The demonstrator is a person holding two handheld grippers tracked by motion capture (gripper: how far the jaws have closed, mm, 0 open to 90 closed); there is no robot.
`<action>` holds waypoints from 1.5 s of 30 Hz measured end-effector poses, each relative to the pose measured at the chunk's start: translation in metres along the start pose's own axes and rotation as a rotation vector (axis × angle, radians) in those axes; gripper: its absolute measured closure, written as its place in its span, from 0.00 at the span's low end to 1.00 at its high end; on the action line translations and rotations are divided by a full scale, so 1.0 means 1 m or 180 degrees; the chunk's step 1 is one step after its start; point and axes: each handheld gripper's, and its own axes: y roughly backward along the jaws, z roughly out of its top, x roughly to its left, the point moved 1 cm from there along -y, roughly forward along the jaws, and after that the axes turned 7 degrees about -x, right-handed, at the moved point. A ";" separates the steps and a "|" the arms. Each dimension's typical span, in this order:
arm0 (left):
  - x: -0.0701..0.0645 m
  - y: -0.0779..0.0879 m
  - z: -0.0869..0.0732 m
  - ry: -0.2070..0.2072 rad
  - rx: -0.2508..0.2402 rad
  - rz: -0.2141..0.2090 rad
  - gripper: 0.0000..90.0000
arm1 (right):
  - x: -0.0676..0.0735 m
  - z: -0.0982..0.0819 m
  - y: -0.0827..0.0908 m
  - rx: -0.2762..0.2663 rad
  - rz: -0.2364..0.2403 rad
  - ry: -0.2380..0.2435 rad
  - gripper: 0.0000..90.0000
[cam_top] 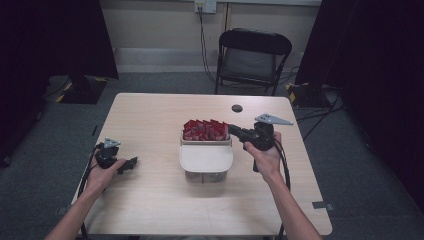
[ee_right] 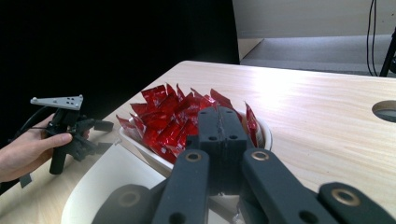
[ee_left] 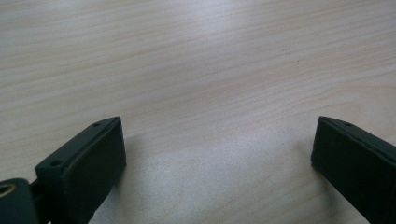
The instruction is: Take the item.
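**Spotter:** Start from the left. What do you have?

**Operator:** My left gripper [cam_top: 131, 162] sits at the left side of the surface [cam_top: 150, 120], held low in my left hand [cam_top: 102, 175]. In the left gripper view its jaws stand wide apart over bare wood, nothing between them.

**Spotter:** And the middle?

**Operator:** A white container [cam_top: 206, 159] stands at the centre of the surface. Its far half is packed with red foil sachets [cam_top: 205, 130], standing on edge and crowded together. The near half is covered by a white, rounded lid or flap; I can't tell what lies under it.

**Spotter:** The right side?

**Operator:** My right gripper [cam_top: 233, 129] comes in from the right, held in my right hand [cam_top: 265, 155], its tip at the right end of the sachets. In the right gripper view the jaws are pressed together, tips just above the red sachets [ee_right: 168, 116]. I can't tell whether a sachet is pinched between them. Farther back there's a small round hole [cam_top: 237, 108] in the surface.
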 end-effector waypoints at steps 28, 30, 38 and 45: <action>0.000 0.000 0.000 0.0002 -0.0008 0.0004 0.03 | 0.002 0.017 0.014 -0.0199 0.0032 -0.0033 1.00; 0.000 0.000 0.000 0.0001 -0.0006 0.0003 0.03 | 0.003 0.019 0.015 -0.0226 0.0041 -0.0030 1.00; 0.000 0.000 0.000 0.0001 -0.0006 0.0003 0.03 | 0.003 0.024 0.019 -0.0274 0.0049 -0.0027 1.00; 0.000 0.000 0.000 0.0002 -0.0007 0.0003 0.03 | 0.004 0.030 0.025 -0.0338 0.0053 -0.0033 1.00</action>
